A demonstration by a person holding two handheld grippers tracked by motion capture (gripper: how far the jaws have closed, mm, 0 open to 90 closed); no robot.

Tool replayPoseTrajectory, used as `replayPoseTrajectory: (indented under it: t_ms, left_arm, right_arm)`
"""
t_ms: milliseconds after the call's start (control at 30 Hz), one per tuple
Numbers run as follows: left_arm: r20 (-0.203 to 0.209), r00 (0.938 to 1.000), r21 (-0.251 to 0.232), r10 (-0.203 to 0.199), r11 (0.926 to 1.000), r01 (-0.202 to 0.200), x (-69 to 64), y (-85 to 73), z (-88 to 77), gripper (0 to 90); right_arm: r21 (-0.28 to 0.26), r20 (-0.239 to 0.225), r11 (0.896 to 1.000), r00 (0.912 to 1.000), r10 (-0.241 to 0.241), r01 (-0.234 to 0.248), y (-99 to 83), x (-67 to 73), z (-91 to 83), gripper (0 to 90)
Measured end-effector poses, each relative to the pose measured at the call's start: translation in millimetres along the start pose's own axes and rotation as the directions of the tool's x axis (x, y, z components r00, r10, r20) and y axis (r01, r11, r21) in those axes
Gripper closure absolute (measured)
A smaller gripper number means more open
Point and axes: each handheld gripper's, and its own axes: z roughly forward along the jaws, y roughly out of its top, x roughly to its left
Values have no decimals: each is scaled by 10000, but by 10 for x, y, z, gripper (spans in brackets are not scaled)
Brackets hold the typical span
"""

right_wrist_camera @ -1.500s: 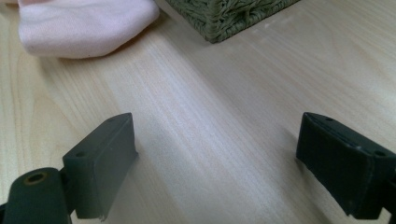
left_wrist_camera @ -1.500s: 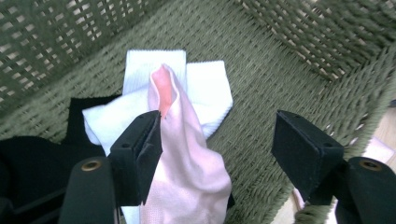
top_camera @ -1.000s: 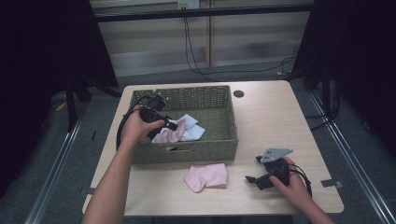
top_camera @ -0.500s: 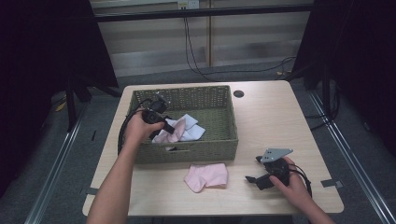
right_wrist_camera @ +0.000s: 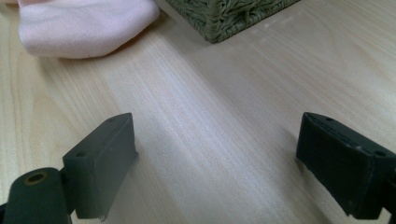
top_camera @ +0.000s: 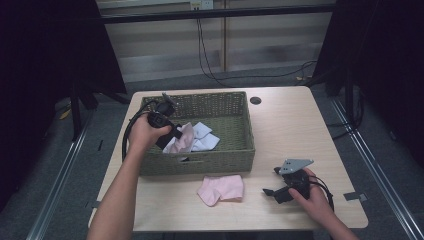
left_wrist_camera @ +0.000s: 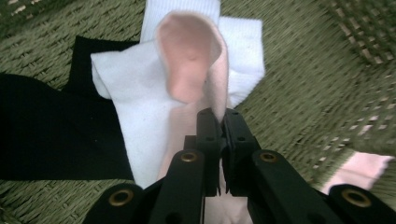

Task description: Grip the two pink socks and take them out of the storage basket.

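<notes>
Nearest the person's side of the light wooden table (top_camera: 300,125), the right gripper (top_camera: 272,186) rests low on the bare wood in the person's right hand (top_camera: 312,197), its jaws spread wide with nothing between them. Just to its left, a folded pale pink sock (top_camera: 221,188) lies flat on the table, close against the front wall of the green woven rectangular basket (top_camera: 200,162). The right gripper view looks along the tabletop toward that same sock (right_wrist_camera: 84,28) and a corner of the basket (right_wrist_camera: 224,14).

Farther in, the left gripper (top_camera: 175,136) reaches down into the basket from its left side, held in the person's left hand (top_camera: 142,135). Its jaws have just been closing and now pinch a second pale pink sock (left_wrist_camera: 194,70), whose open cuff stands up just beyond the jaw tips in the left gripper view. That sock lies on top of a white sock (left_wrist_camera: 135,107), which in turn overlaps a black piece of cloth (left_wrist_camera: 51,130) on the basket's woven floor. From above, the pink sock (top_camera: 184,140) sits near the middle of the basket with the white one (top_camera: 205,137) beside it.
</notes>
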Motion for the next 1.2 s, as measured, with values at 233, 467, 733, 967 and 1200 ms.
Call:
replayPoseTrajectory:
  t_ms: [233, 467, 733, 967, 1200]
  left_arm:
    - [124, 9998, -112, 186, 9998, -184, -71, 56, -179, 867]
    - [222, 9993, -235, 291, 9993, -286, -151, 95, -309, 866]
    - [271, 9991, -143, 320, 9994, -316, -196, 114, -416, 866]
    - [465, 9984, -292, 314, 9991, -301, -240, 136, -512, 867]
    - [529, 9977, -356, 420, 9986, -401, -291, 157, -607, 866]
  right_arm:
    - [0, 0, 10000, 10000, -2, 2, 0, 0, 0, 110]
    - [0, 0, 10000, 10000, -2, 2, 0, 0, 0, 111]
    - [-5, 0, 10000, 10000, -11, 11, 0, -1, 0, 110]
    - [-16, 4, 10000, 10000, 15, -15, 0, 1, 1, 110]
    - [-18, 5, 10000, 10000, 15, -15, 0, 1, 1, 111]
